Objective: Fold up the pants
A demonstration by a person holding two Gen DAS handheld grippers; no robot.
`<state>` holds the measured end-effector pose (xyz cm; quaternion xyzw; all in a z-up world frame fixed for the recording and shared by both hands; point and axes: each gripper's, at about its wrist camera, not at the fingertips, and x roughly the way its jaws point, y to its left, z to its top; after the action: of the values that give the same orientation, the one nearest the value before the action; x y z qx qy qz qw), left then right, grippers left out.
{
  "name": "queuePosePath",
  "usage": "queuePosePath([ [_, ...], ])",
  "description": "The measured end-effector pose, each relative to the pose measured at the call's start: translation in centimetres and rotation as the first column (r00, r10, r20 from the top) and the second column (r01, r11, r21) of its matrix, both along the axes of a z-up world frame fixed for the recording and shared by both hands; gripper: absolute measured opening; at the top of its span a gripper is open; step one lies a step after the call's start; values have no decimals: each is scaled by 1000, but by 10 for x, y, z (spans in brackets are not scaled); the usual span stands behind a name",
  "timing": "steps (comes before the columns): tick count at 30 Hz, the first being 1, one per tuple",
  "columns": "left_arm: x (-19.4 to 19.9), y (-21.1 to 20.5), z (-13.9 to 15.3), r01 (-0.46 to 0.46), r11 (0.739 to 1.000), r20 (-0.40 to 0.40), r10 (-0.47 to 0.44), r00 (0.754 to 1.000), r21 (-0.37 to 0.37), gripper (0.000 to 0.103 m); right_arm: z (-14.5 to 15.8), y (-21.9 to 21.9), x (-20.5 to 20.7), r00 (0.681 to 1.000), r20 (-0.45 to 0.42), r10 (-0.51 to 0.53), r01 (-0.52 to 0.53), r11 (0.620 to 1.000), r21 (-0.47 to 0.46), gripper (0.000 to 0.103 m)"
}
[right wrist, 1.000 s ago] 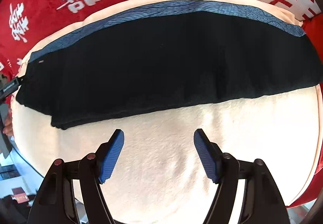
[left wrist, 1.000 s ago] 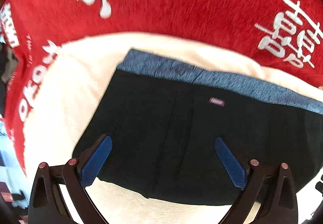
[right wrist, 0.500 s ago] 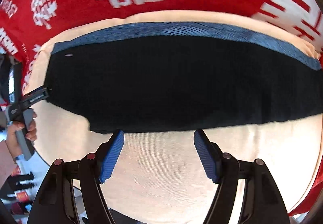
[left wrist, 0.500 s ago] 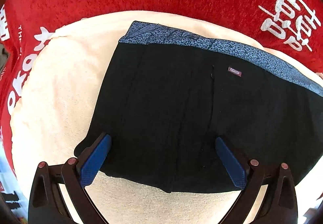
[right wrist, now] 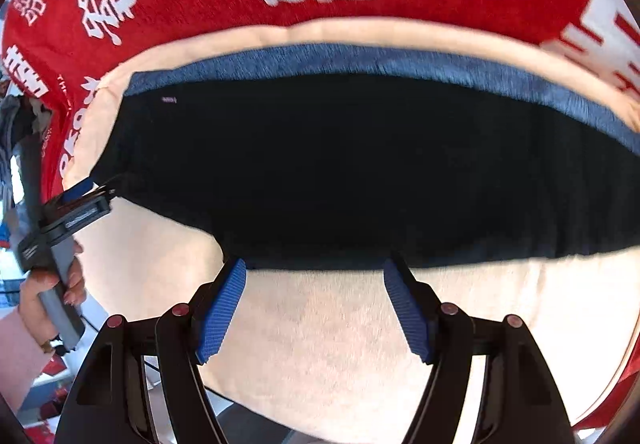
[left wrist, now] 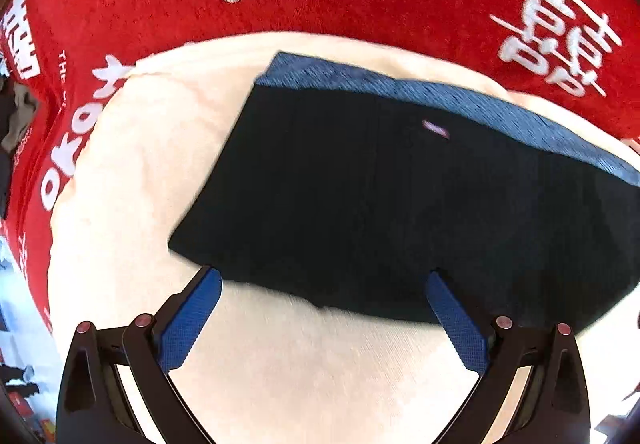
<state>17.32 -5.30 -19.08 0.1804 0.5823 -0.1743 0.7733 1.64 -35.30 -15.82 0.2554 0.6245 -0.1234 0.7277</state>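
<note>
On the left, our left gripper [left wrist: 322, 284] hangs spread wide at the near edge of the black pants [left wrist: 400, 196], gripping nothing. The pants lie folded long on the cream blanket [left wrist: 320, 364]. Right gripper [right wrist: 314, 276] is spread too, empty. Risk: we pinch blanket w/ fabric, or just the top layer, and the fold slides apart.

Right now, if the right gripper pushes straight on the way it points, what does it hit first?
Probably the near edge of the black pants: the open right gripper has its tips right at that hem, over the cream cloth. Its height above the fabric is unclear.
</note>
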Motion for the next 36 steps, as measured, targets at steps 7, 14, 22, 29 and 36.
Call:
queuePosePath([
  [7,-69,-45,6,126,991,-52,-124,991,40,103,-15,-1,-40,993,-45,-112,115,991,62,78],
  [14,-116,-115,5,244,970,-95,-243,965,4,103,-13,-23,-98,966,-52,-252,255,965,66,78],
  [22,-94,-164,-22,223,971,-80,-217,973,81,103,-19,-58,-144,933,-41,-358,361,929,85,78],
  [29,-114,-161,-32,258,958,-30,-256,966,128,103,-10,-74,-149,931,32,-364,361,930,75,78],
  [36,-117,-164,-32,234,963,-10,-235,972,130,103,-2,-102,-84,963,169,-209,219,975,-38,65],
])
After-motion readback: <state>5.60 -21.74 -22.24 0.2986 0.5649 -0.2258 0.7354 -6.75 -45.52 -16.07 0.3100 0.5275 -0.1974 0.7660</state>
